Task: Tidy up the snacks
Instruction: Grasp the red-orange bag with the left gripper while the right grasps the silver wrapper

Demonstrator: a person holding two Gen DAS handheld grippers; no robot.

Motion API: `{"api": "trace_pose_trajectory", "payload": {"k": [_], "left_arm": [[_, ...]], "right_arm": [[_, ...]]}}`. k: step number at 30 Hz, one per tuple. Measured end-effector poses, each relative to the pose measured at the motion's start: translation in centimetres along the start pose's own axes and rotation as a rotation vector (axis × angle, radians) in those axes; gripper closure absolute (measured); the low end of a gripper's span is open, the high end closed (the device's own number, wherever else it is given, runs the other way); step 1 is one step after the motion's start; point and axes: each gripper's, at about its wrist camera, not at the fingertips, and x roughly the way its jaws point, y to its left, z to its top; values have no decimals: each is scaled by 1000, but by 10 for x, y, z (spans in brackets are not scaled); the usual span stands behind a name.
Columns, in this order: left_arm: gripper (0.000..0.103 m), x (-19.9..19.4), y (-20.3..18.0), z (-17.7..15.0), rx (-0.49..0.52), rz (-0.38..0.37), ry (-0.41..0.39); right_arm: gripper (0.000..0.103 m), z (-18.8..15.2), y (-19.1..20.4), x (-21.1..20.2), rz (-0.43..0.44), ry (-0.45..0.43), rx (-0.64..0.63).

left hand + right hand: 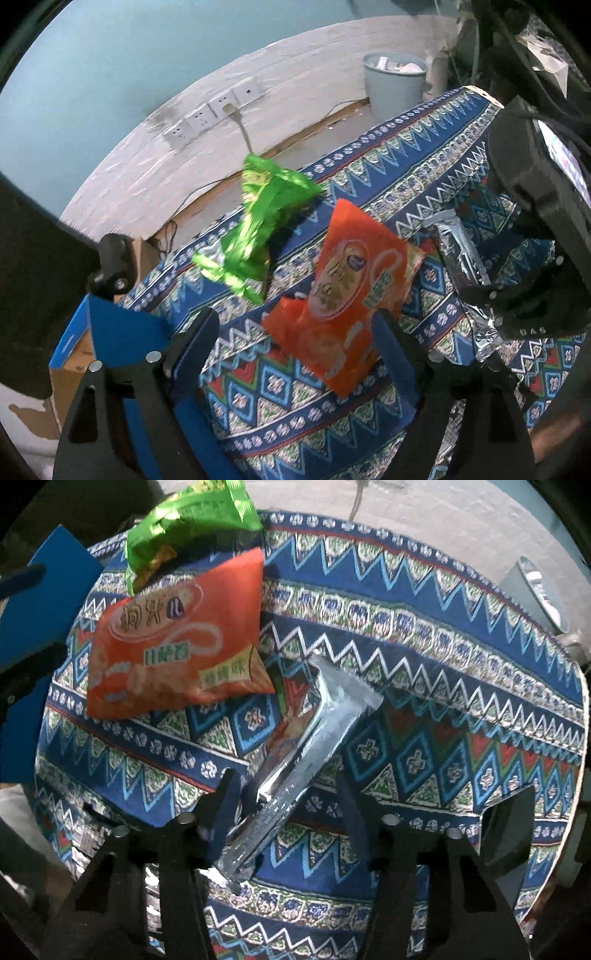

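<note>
Orange bag [347, 299] sits between our left gripper's [299, 332] spread fingers in the left wrist view, touching the right one; jaws open. Green bag [262, 218] lies farther off on the patterned cloth [424, 177], silver pack [461, 258] to the right, under our right gripper [524, 280]. Blue box [110, 332] at near left.

Right wrist view: silver pack [295, 760] lies diagonally between our right gripper's [288, 797] open fingers. Orange bag [177, 646] and green bag [184, 528] lie far left.
</note>
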Motion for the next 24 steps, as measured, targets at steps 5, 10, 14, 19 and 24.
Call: {"api": "trace_pose_trajectory", "payload": {"k": [5, 10, 14, 19, 24], "left_arm": [[17, 13, -12, 11, 41, -72, 17], [16, 24, -25, 18, 85, -111, 35], [15, 38, -34, 20, 114, -149, 85], [15, 56, -43, 18, 146, -146, 121], [15, 68, -46, 16, 151, -132, 147]], "right_arm": [[72, -12, -13, 4, -6, 10, -13], [75, -22, -36, -1, -25, 2, -4], [75, -25, -58, -6, -19, -20, 26], [74, -25, -72, -10, -1, -29, 41], [66, -21, -78, -4, -3, -30, 44]]}}
